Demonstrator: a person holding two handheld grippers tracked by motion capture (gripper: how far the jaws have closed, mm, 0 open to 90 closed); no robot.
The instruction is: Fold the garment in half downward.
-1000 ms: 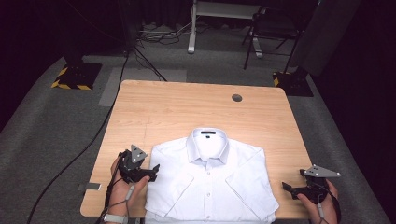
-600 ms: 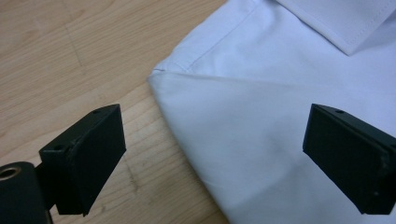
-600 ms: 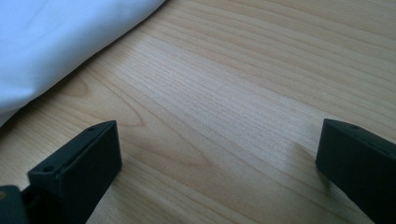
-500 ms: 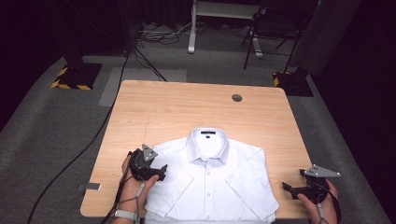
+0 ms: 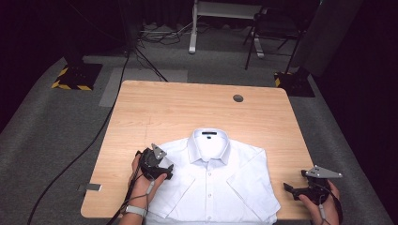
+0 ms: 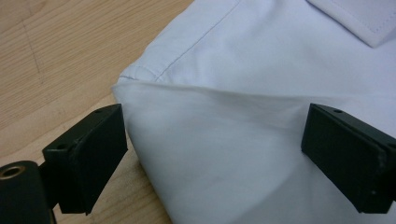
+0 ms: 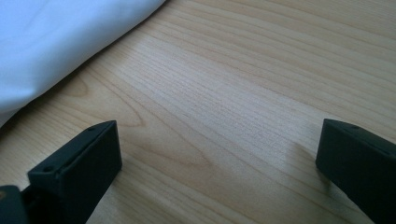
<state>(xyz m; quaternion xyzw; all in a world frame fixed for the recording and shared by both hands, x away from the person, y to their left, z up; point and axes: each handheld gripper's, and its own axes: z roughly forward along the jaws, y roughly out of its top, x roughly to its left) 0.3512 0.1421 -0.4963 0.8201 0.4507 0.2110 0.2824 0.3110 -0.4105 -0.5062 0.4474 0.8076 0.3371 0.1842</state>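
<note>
Spreading across the pale wooden worktop (image 5: 178, 108), the folded white short-sleeved shirt (image 5: 216, 180) has its hem cut off below. The left claw (image 6: 212, 154) gapes wide around its shoulder fold; the right claw (image 7: 219, 161), equally wide, hovers over bare wood beside it.

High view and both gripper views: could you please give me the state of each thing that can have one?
White shirt: buttoned, lying flat and face up on the table, both sleeves folded in over the front.
Left hand-held gripper: open, jaws either side of the shirt's shoulder edge, not closed on it.
Right hand-held gripper: open over bare wood, apart from the shirt.
Table: carries the shirt near its front edge.
</note>
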